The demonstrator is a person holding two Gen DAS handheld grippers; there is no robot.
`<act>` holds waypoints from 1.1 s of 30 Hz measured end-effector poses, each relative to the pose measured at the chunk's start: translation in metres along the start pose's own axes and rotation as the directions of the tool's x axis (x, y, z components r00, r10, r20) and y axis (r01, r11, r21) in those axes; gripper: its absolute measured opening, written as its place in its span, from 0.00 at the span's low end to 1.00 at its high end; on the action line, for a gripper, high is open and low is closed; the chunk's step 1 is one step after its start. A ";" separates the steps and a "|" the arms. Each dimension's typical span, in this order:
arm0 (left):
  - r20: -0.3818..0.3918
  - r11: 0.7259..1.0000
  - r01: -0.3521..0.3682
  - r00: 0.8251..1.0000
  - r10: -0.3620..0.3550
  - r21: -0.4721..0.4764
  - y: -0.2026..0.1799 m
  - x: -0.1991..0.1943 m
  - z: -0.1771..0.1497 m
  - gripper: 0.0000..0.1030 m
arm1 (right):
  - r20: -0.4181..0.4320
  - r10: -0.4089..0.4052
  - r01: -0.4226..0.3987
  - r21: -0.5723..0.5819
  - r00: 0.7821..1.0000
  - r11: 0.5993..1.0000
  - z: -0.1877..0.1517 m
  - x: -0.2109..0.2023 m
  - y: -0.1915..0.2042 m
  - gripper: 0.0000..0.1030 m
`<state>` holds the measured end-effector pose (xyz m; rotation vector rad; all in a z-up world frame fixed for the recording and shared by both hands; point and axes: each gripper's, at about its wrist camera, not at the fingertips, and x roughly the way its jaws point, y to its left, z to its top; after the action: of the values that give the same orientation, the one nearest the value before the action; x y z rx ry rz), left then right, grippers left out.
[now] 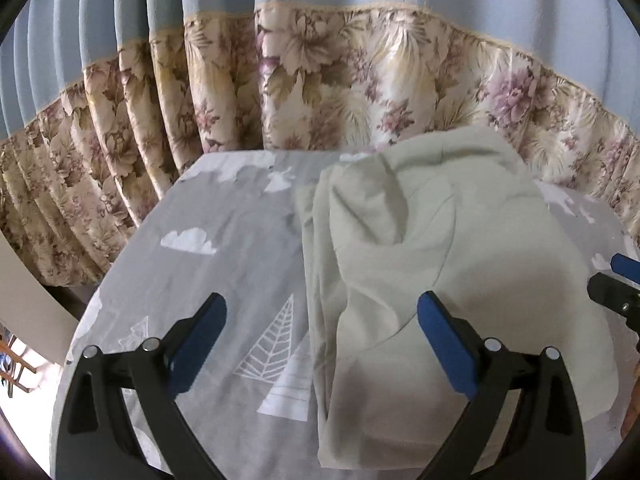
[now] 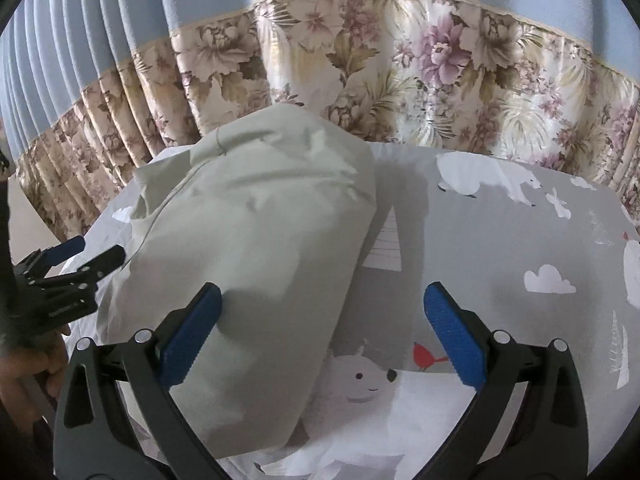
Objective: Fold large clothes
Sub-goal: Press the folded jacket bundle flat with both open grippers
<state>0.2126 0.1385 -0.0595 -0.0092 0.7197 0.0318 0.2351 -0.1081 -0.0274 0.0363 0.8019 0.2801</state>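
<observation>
A pale cream garment point(image 1: 432, 264) lies folded into a long strip on the grey printed sheet point(image 1: 224, 216). It also shows in the right wrist view point(image 2: 256, 240). My left gripper point(image 1: 320, 340) is open and empty, hovering over the garment's near left edge. My right gripper point(image 2: 320, 332) is open and empty, over the garment's near right edge. The left gripper shows at the left of the right wrist view point(image 2: 90, 254), open. A tip of the right gripper shows at the right edge of the left wrist view point(image 1: 618, 280).
The sheet point(image 2: 500, 240) carries white bears, clouds and trees. A floral and blue curtain point(image 1: 320, 80) hangs close behind the surface's far edge. A hand point(image 2: 36, 364) holds the left gripper at the lower left of the right wrist view.
</observation>
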 end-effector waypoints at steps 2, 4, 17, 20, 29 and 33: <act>0.010 1.000 0.017 1.000 -0.017 -0.010 -0.001 -0.005 -0.001 0.93 | 0.008 0.011 -0.011 -0.006 1.000 1.000 0.000 0.000 0.004 0.97; 0.028 0.999 0.047 0.999 -0.046 -0.018 -0.004 -0.013 0.002 0.93 | 0.032 0.011 -0.011 -0.017 0.999 1.000 -0.001 -0.001 0.008 0.97; -0.038 0.998 0.054 0.998 -0.053 0.023 -0.018 0.020 0.005 0.95 | -0.026 0.038 -0.039 -0.062 0.999 0.997 -0.031 0.021 0.010 0.97; -0.012 0.999 0.049 0.999 -0.049 0.012 -0.010 0.016 0.014 0.95 | 0.029 0.033 -0.033 -0.014 0.999 0.999 -0.016 0.010 -0.008 0.97; -0.081 0.994 0.099 0.991 -0.102 -0.040 -0.004 0.046 0.016 0.95 | -0.042 0.114 -0.110 0.082 0.993 0.990 0.013 0.049 -0.023 0.97; -0.090 0.992 0.110 0.989 -0.116 -0.064 -0.006 0.051 0.011 0.94 | -0.058 0.126 -0.121 0.084 0.990 0.989 0.011 0.059 -0.015 0.97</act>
<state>0.2584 0.1343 -0.0854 -0.1081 0.8106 -0.0567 0.2859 -0.1063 -0.0634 0.1541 0.8755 0.3676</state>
